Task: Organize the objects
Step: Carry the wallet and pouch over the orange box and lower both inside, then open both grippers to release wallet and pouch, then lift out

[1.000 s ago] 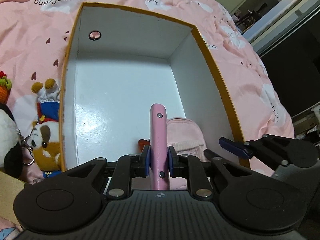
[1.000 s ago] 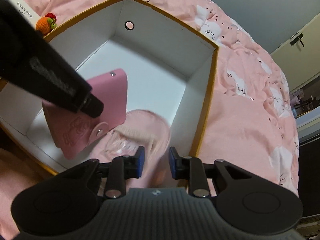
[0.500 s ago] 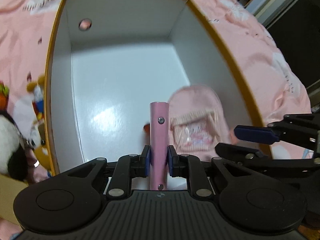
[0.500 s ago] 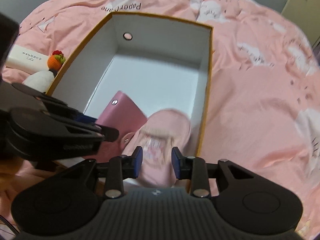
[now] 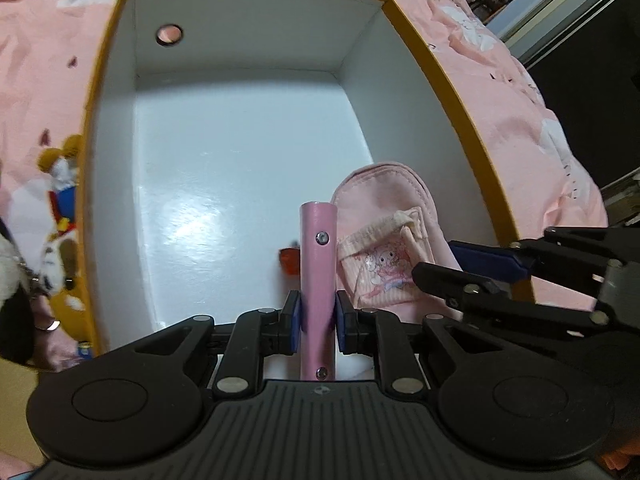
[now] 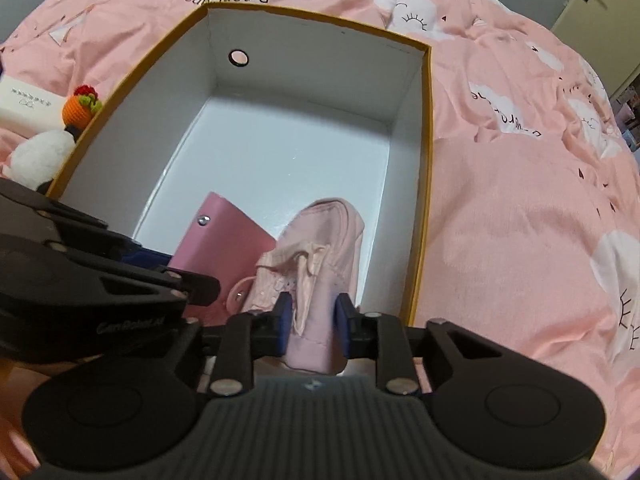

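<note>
A white box with a yellow rim [image 5: 440, 68] lies on the pink bedspread; it also shows in the right wrist view [image 6: 429, 128]. My left gripper [image 5: 317, 316] is shut on a pink wallet [image 5: 318, 264], held edge-on over the box's near end; the wallet also shows in the right wrist view [image 6: 224, 240]. My right gripper [image 6: 311, 320] has its pads either side of a pale pink mini backpack [image 6: 324, 248], which stands in the box's near right corner [image 5: 384, 216]. A small red thing [image 5: 289, 261] lies behind the wallet.
Plush toys lie left of the box: a dog in blue and red [image 5: 60, 200], a white plush [image 6: 38, 156] and an orange knitted fruit [image 6: 82, 104]. A white carton [image 6: 28, 104] lies at the far left. Pink bedspread [image 6: 520, 200] spreads to the right.
The backpack has settled sharp and still in the box corner, with my right gripper's pads now around its lower part. My left gripper still holds the wallet over the box.
</note>
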`<state>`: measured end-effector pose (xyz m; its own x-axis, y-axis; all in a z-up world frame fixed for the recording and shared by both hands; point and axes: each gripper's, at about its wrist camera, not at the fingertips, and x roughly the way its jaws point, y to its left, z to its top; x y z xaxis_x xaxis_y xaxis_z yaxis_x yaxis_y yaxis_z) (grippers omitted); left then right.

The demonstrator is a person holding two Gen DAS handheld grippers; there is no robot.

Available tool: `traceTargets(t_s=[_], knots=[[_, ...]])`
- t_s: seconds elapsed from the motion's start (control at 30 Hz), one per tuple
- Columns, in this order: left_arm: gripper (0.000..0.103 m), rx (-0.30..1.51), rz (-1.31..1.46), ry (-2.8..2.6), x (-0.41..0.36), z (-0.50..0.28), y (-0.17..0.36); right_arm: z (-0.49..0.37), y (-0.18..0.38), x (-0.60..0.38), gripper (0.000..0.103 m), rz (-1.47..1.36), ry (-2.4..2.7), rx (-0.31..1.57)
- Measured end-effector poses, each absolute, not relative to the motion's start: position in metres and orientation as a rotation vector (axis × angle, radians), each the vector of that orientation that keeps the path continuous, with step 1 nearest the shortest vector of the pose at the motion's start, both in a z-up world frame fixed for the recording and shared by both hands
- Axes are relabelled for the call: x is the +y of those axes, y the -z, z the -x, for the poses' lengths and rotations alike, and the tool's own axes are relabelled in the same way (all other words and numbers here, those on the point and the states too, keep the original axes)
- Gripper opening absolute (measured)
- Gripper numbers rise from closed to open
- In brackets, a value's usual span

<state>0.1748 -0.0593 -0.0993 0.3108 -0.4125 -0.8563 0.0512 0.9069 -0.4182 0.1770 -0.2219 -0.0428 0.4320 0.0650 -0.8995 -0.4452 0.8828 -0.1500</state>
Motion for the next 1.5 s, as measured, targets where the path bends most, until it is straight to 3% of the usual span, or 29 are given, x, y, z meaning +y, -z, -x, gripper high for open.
traceTargets(t_s=[0.23, 0.47, 0.93, 1.17, 1.37, 1.5], knots=[[0.02, 1.241, 0.358, 0.346, -0.077, -0.184, 0.101, -0.172, 0.029, -0.234, 0.018, 0.417, -0.34, 1.125], [0.036, 1.258, 0.56, 0.424, -0.067, -0.186, 0.106, -0.17, 0.035, -0.244, 0.022, 0.361, -0.358, 1.131], [0.038, 1.294, 0.704, 0.438, -0.063, -0.191, 0.121, -0.151, 0.017, -0.254, 0.028, 0.367, -0.356, 1.063], [0.038, 1.278, 0.645, 0.426, -0.069, -0.19, 0.114, -0.152, 0.027, -0.25, 0.035, 0.375, -0.36, 1.073], [0.039, 1.27, 0.665, 0.437, -0.061, -0.187, 0.116, -0.143, 0.023, -0.247, 0.048, 0.375, -0.376, 1.025], [0.047, 1.245, 0.676, 0.441, -0.056, -0.186, 0.112, -0.135, 0.017, -0.247, 0.059, 0.365, -0.389, 0.988]])
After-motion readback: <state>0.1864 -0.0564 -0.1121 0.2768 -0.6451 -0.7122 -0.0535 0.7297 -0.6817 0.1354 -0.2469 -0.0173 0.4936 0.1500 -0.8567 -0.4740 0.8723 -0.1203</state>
